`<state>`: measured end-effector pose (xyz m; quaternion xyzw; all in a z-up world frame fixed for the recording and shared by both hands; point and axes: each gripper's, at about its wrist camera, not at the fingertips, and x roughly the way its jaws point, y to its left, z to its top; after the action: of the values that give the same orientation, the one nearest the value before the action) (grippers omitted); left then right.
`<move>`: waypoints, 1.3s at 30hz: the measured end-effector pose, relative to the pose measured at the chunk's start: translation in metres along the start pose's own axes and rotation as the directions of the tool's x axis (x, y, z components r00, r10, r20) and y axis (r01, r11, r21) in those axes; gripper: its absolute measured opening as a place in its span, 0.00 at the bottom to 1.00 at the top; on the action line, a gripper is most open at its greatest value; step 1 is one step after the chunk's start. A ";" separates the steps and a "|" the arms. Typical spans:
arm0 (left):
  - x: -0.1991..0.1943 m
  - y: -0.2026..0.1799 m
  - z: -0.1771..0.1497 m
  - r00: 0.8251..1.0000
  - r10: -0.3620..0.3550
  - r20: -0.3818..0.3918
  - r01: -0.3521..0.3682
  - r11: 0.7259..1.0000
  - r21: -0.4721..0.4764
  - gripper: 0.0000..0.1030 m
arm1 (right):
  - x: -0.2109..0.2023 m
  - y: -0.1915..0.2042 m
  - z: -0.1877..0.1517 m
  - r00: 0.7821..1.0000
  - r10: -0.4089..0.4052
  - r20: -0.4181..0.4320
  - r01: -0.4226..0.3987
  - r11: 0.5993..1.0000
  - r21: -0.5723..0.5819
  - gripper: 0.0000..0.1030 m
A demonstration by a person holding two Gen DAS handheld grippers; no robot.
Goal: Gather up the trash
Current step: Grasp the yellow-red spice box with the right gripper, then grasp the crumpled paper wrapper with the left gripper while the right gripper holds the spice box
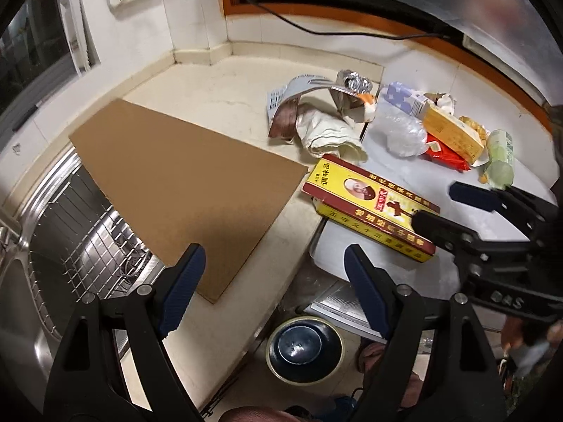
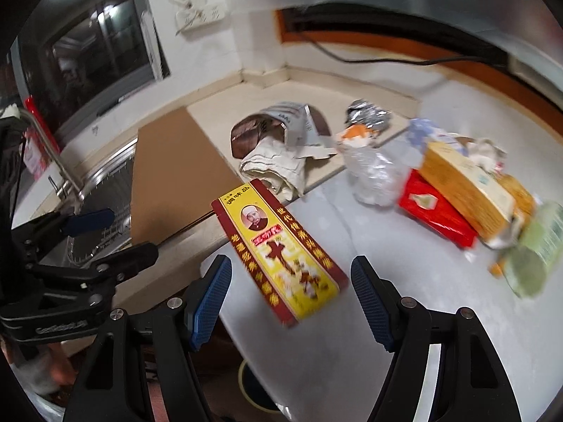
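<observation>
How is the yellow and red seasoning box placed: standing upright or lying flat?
Lying flat. The seasoning box rests on a broad face with its portrait side up, one end over the counter edge, between the open right gripper's fingers, untouched.

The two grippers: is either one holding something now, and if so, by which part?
Nothing is held. The left gripper and the right gripper are both open and empty, above the yellow box.

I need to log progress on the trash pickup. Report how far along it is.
Nothing looks collected yet. The left hand-held gripper and right hand-held gripper are both open and empty. In hand: the right one is lined up on the yellow seasoning box. Left: that box, the cardboard sheet, crumpled papers, plastic bag, red packet and green bottle.
</observation>
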<state>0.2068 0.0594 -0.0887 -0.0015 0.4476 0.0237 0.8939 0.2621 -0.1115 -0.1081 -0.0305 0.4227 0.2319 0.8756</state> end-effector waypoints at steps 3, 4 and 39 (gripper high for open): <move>0.009 0.005 0.003 0.999 -0.024 -0.027 0.024 1.000 -0.001 0.77 | 0.025 -0.001 0.010 1.000 -0.005 -0.030 0.003 0.999 -0.046 0.70; 0.012 0.006 0.005 0.999 -0.031 -0.044 0.031 1.000 0.002 0.77 | 0.031 -0.001 0.012 0.999 -0.005 -0.042 0.002 0.998 -0.058 0.70; 0.043 -0.009 0.109 0.952 -0.298 -0.076 0.279 0.941 -0.192 0.71 | -0.004 -0.030 -0.020 0.999 0.048 0.014 -0.047 0.996 -0.079 0.58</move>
<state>0.3203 0.0548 -0.0576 -0.1484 0.4843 -0.0678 0.8596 0.2586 -0.1447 -0.1223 -0.0528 0.4067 0.2692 0.8714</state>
